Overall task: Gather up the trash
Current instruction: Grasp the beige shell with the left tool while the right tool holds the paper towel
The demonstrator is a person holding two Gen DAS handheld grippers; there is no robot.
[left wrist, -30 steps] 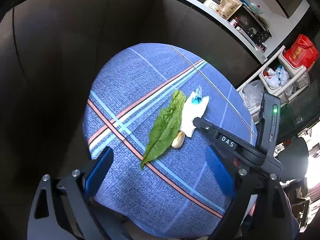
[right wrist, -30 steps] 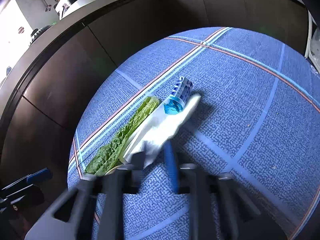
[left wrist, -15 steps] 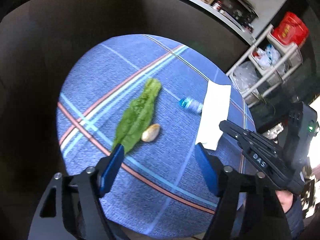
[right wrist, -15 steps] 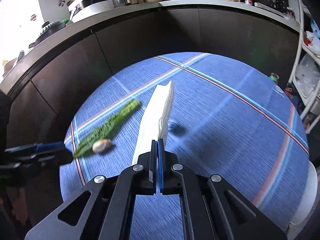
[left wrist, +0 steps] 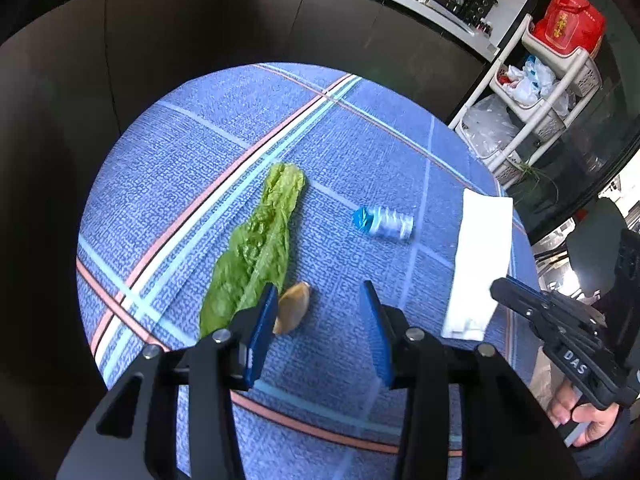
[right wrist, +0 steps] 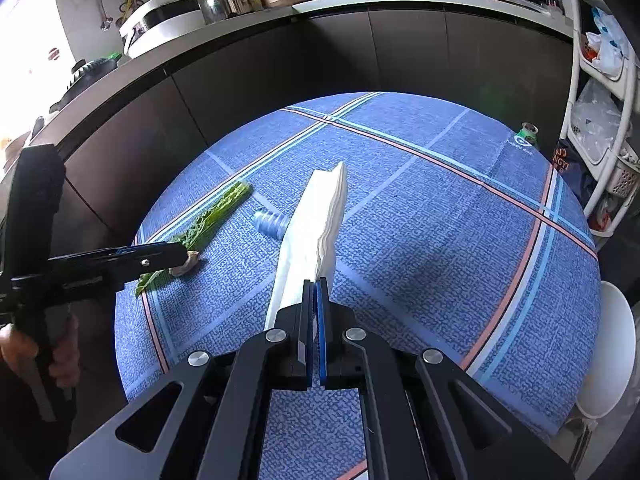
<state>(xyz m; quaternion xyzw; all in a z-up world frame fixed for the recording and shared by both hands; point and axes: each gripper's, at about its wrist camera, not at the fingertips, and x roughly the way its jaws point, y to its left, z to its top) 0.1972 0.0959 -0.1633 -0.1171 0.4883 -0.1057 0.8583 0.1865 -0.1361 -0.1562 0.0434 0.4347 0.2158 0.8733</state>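
My right gripper [right wrist: 315, 286] is shut on a white folded napkin [right wrist: 314, 232] and holds it above the round blue plaid table [right wrist: 440, 240]; the napkin [left wrist: 478, 264] also shows in the left wrist view. A green lettuce leaf [left wrist: 256, 248], a small tan shell-like scrap [left wrist: 292, 312] and a crushed plastic bottle with a blue cap [left wrist: 384, 223] lie on the table [left wrist: 192, 152]. My left gripper [left wrist: 318, 308] is open, low over the table, its left finger beside the tan scrap.
Dark cabinets [right wrist: 280, 72] curve behind the table, with kitchen appliances on the counter [right wrist: 224, 0]. A white rack [left wrist: 532, 92] with bags and a red bag stands at the right. A white stool [right wrist: 612, 356] is by the table's right edge.
My right gripper closed on the napkin and lifted it off the table, uncovering the bottle. My left gripper moved forward and lower toward the tan scrap.
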